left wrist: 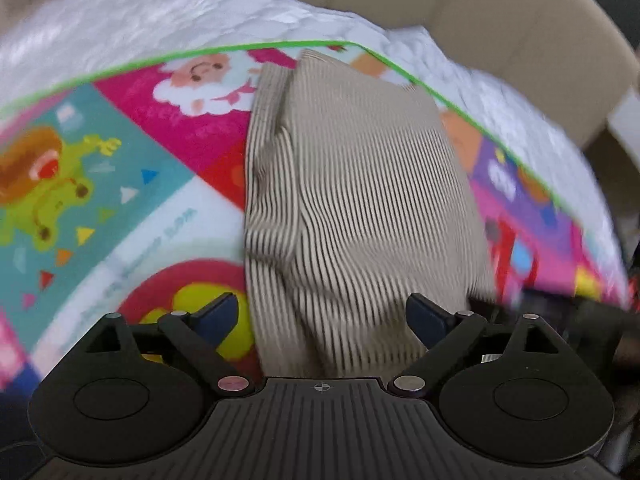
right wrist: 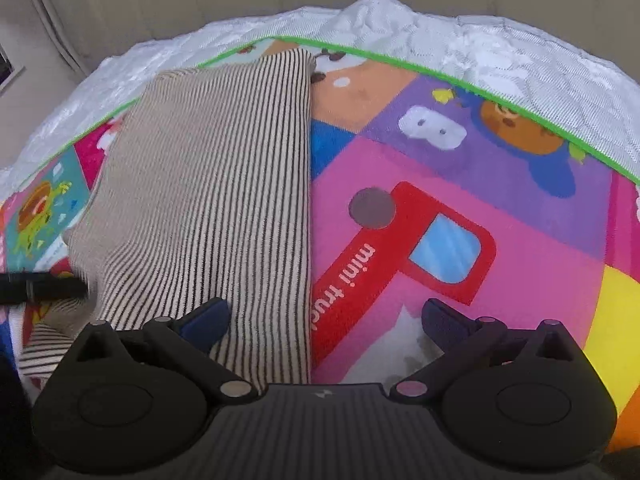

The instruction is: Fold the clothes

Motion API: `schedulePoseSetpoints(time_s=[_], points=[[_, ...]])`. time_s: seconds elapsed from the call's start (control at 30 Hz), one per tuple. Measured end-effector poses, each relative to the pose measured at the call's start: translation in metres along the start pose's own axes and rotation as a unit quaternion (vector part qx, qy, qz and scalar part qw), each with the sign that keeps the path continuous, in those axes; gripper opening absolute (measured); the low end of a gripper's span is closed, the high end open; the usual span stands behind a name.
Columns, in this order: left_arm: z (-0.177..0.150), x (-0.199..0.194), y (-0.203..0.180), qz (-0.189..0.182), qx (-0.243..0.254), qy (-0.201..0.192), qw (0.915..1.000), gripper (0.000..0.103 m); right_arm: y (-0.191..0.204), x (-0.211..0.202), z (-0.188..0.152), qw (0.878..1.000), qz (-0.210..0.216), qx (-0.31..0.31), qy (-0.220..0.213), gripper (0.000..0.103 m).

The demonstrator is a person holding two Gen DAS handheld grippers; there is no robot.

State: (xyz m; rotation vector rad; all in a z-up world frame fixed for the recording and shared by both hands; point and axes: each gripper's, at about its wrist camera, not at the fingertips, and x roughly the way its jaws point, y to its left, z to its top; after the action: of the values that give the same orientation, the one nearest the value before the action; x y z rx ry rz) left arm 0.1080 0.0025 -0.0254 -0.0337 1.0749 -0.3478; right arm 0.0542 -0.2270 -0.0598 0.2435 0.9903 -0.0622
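A beige garment with thin dark stripes (left wrist: 360,200) lies folded lengthwise on a colourful cartoon play mat (left wrist: 120,184). My left gripper (left wrist: 322,314) is open above its near end, one finger on each side of the cloth, holding nothing. In the right wrist view the same garment (right wrist: 208,184) lies left of centre with a straight folded right edge. My right gripper (right wrist: 326,320) is open over that edge, left finger above the cloth, right finger above the mat (right wrist: 460,208). A dark part of the left tool (right wrist: 40,286) shows at the garment's left side.
The mat has a green border (right wrist: 440,70) and lies on a white quilted bedcover (right wrist: 520,52). A beige padded wall (left wrist: 480,8) rises behind the bed. A curtain and wall (right wrist: 48,20) stand at the far left.
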Motion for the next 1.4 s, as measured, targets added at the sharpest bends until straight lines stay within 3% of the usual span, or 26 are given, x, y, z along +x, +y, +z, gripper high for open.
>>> schedulePoseSetpoints(time_s=[0.17,0.37,0.7,0.83,0.9,1.0,1.17,1.4], points=[[-0.021,-0.009,-0.017,0.018,0.043,0.013,0.9988,0.096,0.014,-0.026,-0.012,1.000,0.009,-0.012,-0.023,0.103],[-0.030,0.011,-0.008,0.025,0.022,0.052,0.9981,0.102,0.007,-0.007,-0.020,0.999,0.017,0.013,0.034,0.103],[-0.032,0.006,0.006,0.005,-0.015,0.032,0.9993,0.103,0.009,-0.017,-0.024,1.000,0.023,0.006,0.018,0.103],[-0.030,-0.001,0.018,-0.014,-0.051,0.011,0.9985,0.103,0.012,-0.041,-0.023,0.999,0.023,-0.006,-0.049,0.103],[-0.029,-0.004,0.023,-0.024,-0.068,0.001,0.9974,0.103,0.014,-0.041,-0.023,0.998,0.002,-0.015,-0.058,0.103],[-0.029,-0.003,0.026,-0.036,-0.075,-0.006,0.9965,0.103,0.012,-0.019,-0.024,1.000,-0.018,-0.014,-0.002,0.103],[-0.026,-0.007,0.021,-0.057,-0.061,-0.026,0.9962,0.103,0.015,-0.011,-0.026,0.999,-0.027,-0.023,0.007,0.103],[-0.028,0.011,0.001,0.006,-0.003,0.010,0.9999,0.103,0.009,-0.006,-0.024,1.000,-0.017,-0.007,0.009,0.103]])
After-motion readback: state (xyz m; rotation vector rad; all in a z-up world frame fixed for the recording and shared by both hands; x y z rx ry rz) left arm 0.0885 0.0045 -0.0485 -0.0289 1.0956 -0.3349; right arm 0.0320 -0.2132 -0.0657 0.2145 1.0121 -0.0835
